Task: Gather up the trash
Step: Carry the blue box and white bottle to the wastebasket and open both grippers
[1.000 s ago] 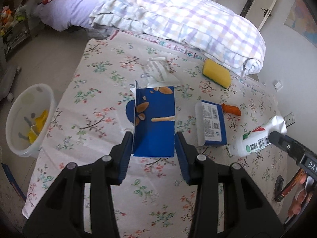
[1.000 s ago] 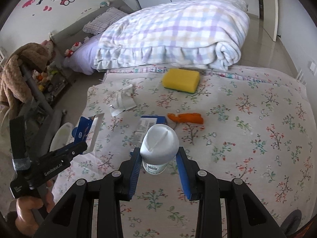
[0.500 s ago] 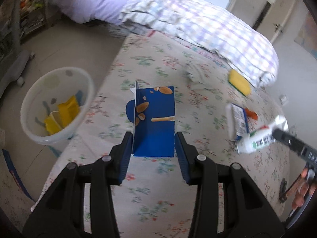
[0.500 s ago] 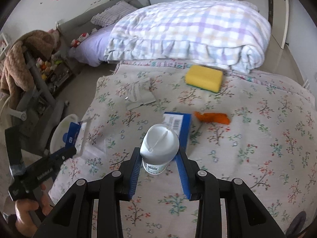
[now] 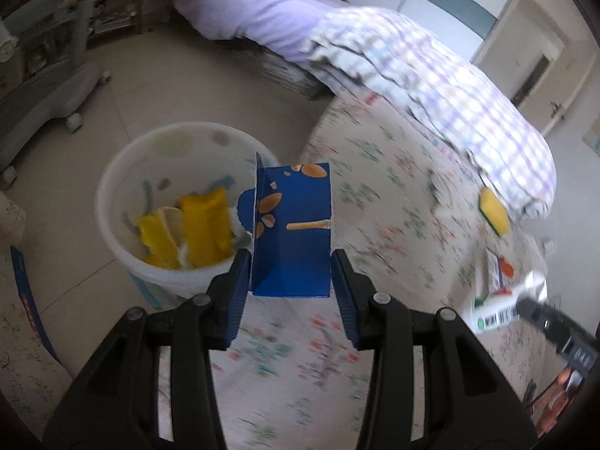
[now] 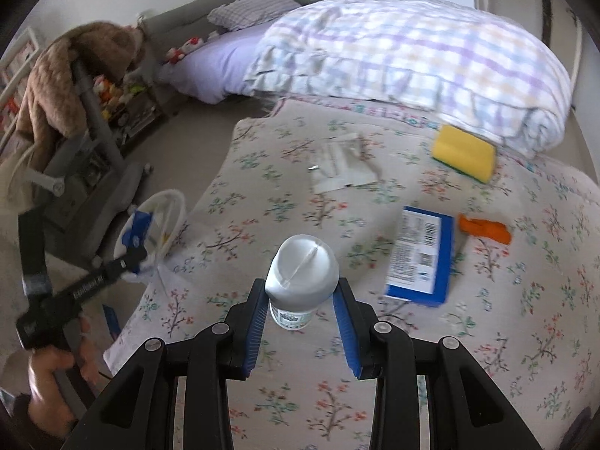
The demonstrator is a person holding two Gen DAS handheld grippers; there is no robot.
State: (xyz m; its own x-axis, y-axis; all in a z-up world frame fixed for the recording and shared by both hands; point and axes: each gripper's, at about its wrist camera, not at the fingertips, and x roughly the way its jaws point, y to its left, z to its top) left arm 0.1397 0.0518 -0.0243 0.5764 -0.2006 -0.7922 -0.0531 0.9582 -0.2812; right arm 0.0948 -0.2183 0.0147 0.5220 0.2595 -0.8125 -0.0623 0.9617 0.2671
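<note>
My left gripper is shut on a blue snack box with its flap open, held over the near rim of a white bin that stands on the floor and holds yellow wrappers. My right gripper is shut on a white plastic bottle, held above the flowered bedcover. In the right wrist view the left gripper and the blue box show at the bin. On the cover lie a second blue box, an orange scrap, a white wrapper and a yellow sponge.
A rolled checked duvet lies along the far side of the bed. A grey wheeled stand with a brown plush coat on it stands on the tiled floor left of the bin. A person's hand holds the left gripper's handle.
Both grippers have swung left across the bed toward the bin, each keeping its hold. The bin has come from the left edge to right behind the blue box.
</note>
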